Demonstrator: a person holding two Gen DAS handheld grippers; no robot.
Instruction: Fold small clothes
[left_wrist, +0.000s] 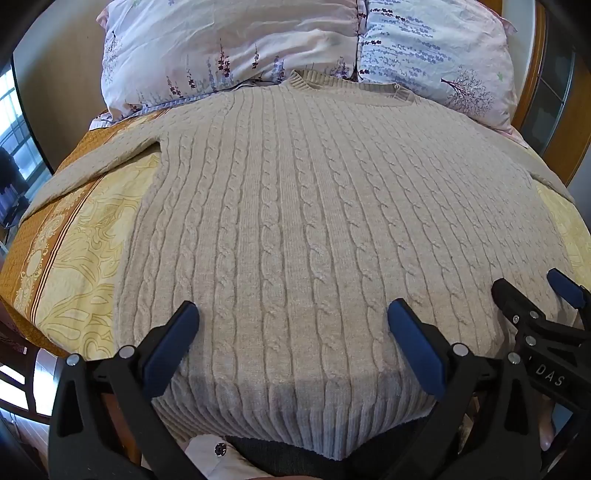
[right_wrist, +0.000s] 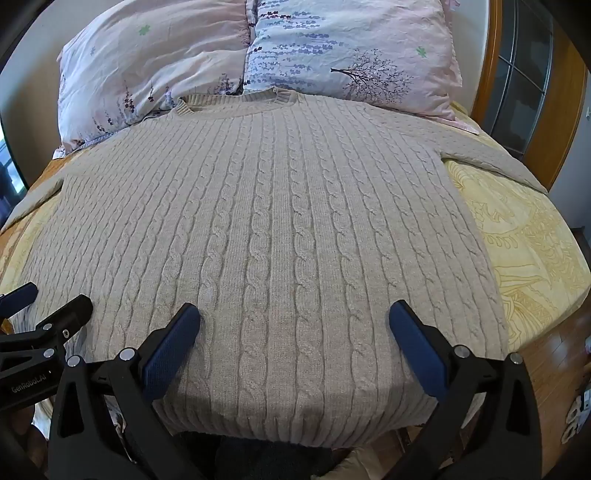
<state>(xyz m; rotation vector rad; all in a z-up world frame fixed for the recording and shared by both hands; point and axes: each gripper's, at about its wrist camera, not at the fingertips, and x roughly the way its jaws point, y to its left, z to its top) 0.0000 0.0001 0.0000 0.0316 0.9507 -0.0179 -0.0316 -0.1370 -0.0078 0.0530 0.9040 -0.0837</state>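
A beige cable-knit sweater (left_wrist: 303, 206) lies flat and face up on the bed, collar at the far end by the pillows, ribbed hem hanging over the near edge. It also fills the right wrist view (right_wrist: 273, 229). Its sleeves spread out to both sides. My left gripper (left_wrist: 293, 321) is open and empty, hovering just above the hem area left of centre. My right gripper (right_wrist: 295, 321) is open and empty above the hem right of centre; it also shows at the right edge of the left wrist view (left_wrist: 532, 288).
Two floral pillows (left_wrist: 236, 48) (right_wrist: 347, 51) lie against the headboard behind the collar. A yellow patterned bedspread (left_wrist: 85, 258) (right_wrist: 524, 240) covers the bed around the sweater. A wooden door frame (right_wrist: 491, 66) stands at the right, a window (left_wrist: 11, 122) at the left.
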